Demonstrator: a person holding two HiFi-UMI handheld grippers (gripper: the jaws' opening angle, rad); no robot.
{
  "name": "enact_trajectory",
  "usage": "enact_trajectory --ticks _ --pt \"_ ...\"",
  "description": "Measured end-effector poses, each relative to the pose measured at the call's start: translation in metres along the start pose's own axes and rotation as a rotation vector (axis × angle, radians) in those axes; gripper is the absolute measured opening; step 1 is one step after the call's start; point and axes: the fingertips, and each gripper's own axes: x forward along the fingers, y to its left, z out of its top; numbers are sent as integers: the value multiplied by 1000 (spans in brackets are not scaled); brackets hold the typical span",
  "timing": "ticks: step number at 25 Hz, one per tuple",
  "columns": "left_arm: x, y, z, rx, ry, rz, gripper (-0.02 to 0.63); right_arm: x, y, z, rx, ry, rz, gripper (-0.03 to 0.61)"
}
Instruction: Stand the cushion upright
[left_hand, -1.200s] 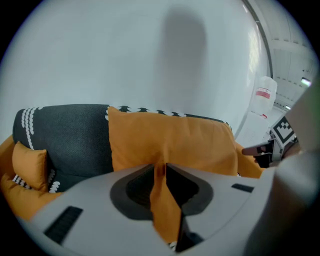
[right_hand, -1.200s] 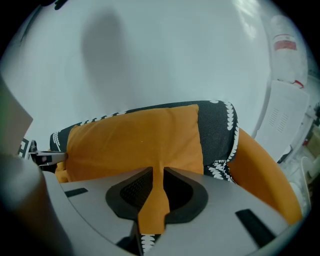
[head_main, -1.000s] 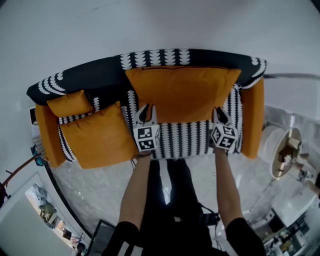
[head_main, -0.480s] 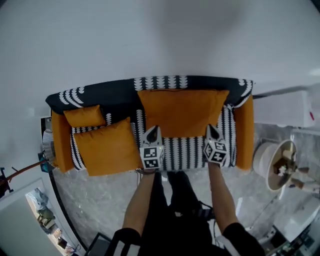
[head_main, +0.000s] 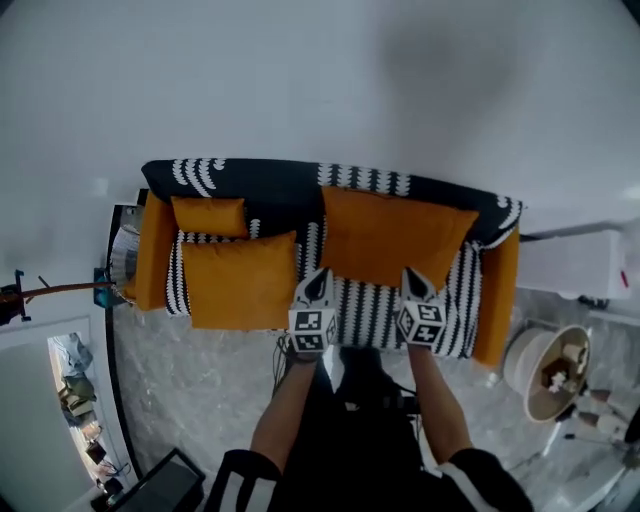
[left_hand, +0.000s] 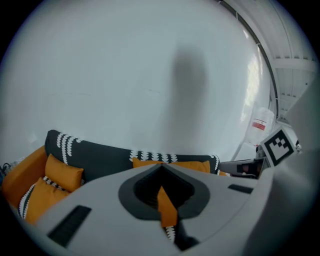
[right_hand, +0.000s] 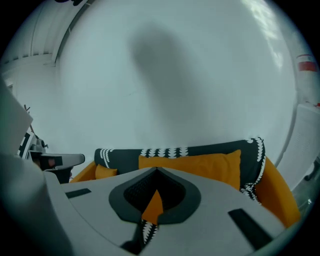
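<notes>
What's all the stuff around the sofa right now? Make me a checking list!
Surface: sofa, black-and-white pattern with orange arms, against the wall.
Job's things: big orange cushion leans on the sofa back, its lower edge pinched at two spots.
Clutter: middle cushion and small cushion on the sofa's left side; round basket on the floor at the right.
Grippers: left gripper and right gripper are both shut on the big orange cushion; orange fabric shows in each grip.
Cables: nothing clearly seen.
Surroundings: white wall, grey floor.
</notes>
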Motion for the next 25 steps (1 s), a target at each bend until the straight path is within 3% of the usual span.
enact_trajectory --ticks 10,16,25 --pt "-68 108 -1 -47 -40 75 -3 29 140 12 -83 2 129 -5" --pt "-96 217 0 -50 -27 95 -3 65 229 5 -87 8 126 -5" --pt "-119 370 -26 -55 34 108 -3 132 354 -47 -52 86 115 -5"
